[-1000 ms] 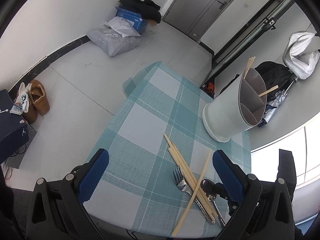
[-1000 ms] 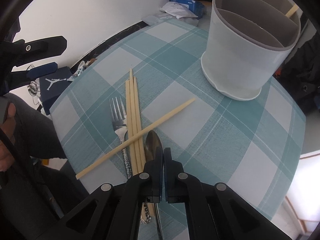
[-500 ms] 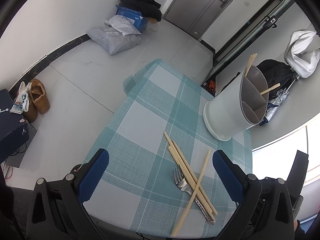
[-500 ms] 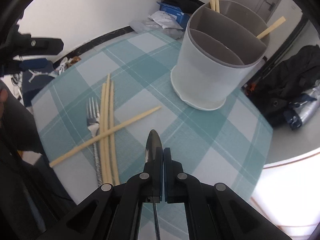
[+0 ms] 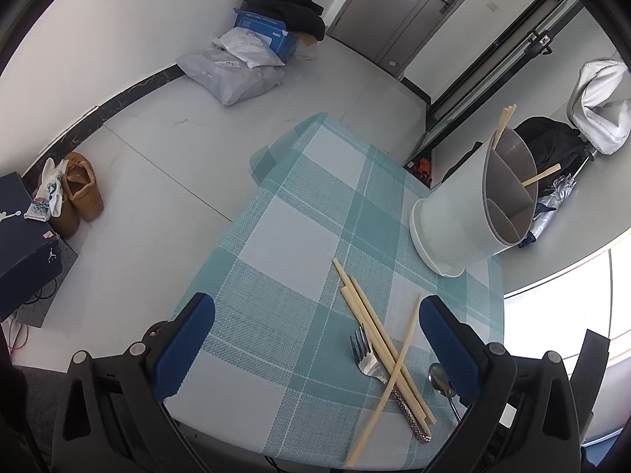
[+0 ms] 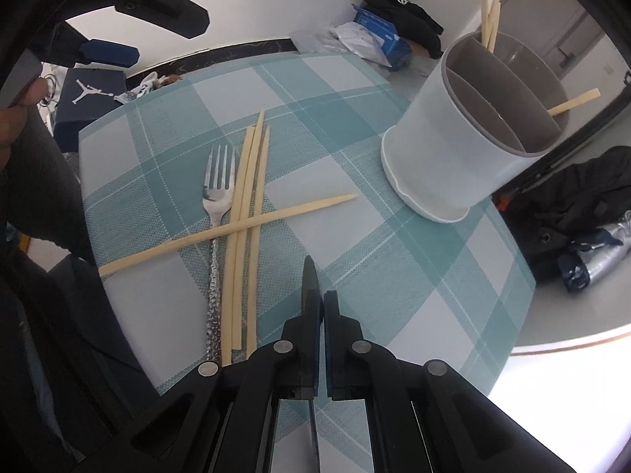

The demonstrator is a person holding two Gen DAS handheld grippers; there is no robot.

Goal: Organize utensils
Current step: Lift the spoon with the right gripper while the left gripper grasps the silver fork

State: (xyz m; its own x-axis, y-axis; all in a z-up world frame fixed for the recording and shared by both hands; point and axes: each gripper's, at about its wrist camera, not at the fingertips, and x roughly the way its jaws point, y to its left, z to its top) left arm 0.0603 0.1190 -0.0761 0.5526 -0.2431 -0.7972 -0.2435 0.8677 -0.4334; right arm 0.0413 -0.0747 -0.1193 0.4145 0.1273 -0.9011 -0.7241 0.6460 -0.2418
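Note:
My right gripper (image 6: 323, 299) is shut on a metal spoon (image 6: 309, 280), held edge-on above the table's near side. The spoon also shows in the left wrist view (image 5: 439, 378). A fork (image 6: 216, 197) and three chopsticks (image 6: 246, 205) lie side by side on the checked cloth, with a fourth chopstick (image 6: 236, 228) crossed over them. The white utensil holder (image 6: 469, 126) with grey dividers stands at the far right with chopsticks in it. My left gripper (image 5: 315, 327) is open and empty above the table's near edge, left of the fork (image 5: 364, 358).
The teal checked tablecloth (image 5: 284, 236) covers a small table. On the floor lie bags and a blue box (image 5: 260, 35), brown shoes (image 5: 81, 189) and a dark shoebox (image 5: 19, 244). Black clothing (image 6: 583, 205) lies right of the table.
My right gripper lifted the spoon off the table from beside the chopsticks and turned it edge-on. The left gripper stayed open and hardly moved.

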